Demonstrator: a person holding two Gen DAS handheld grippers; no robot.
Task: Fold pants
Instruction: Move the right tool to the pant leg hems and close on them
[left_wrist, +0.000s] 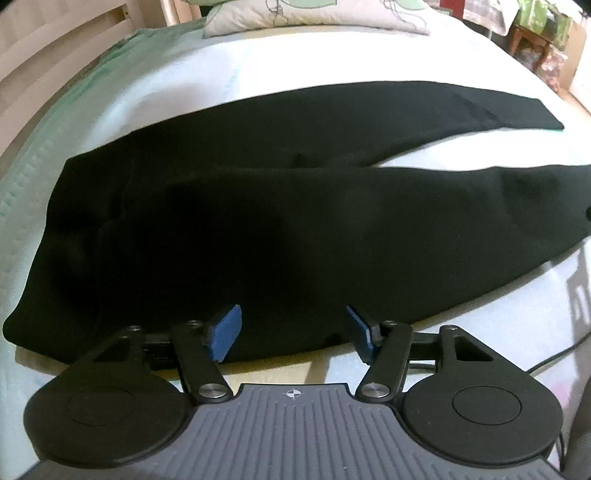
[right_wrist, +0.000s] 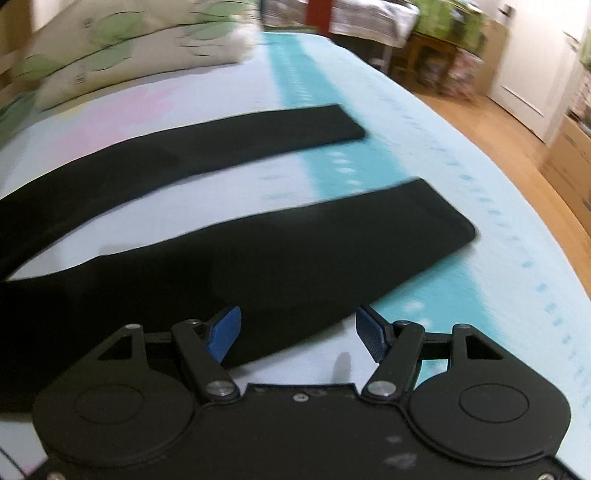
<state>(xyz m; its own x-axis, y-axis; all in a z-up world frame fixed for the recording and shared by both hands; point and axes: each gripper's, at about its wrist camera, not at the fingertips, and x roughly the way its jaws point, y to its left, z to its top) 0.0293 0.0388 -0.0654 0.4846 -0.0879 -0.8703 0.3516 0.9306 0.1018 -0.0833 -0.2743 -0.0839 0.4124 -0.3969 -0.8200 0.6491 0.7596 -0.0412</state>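
The black pants (left_wrist: 258, 221) lie flat on the bed sheet (left_wrist: 258, 66), spread out w/ the two legs apart in a V shape. In the left wrist view the waist part is at the left and the legs go to the right; a light wedge of sheet shows between them. In the right wrist view both leg ends are seen: the far leg (right_wrist: 221, 140) ends near a teal stripe (right_wrist: 306, 110) of the sheet, the near leg (right_wrist: 295, 251) ends on the same stripe.

The left gripper (left_wrist: 293, 334) is wide open, blue pads (left_wrist: 226, 338) well apart, holding nothing. It is at the near edge of the pants, approx. over the hip area; I cannot tell if the pads touch the cloth.

The right gripper (right_wrist: 299, 334) is also wide open and holds nothing. Its left pad (right_wrist: 223, 338) is over the near leg's edge, the other pad is over the sheet.

A pillow (left_wrist: 314, 18) w/ green leaf print lies at the far side of the bed. Wooden floor (right_wrist: 480, 122) and a white door (right_wrist: 535, 55) are at the right; this view is a bit blurred.
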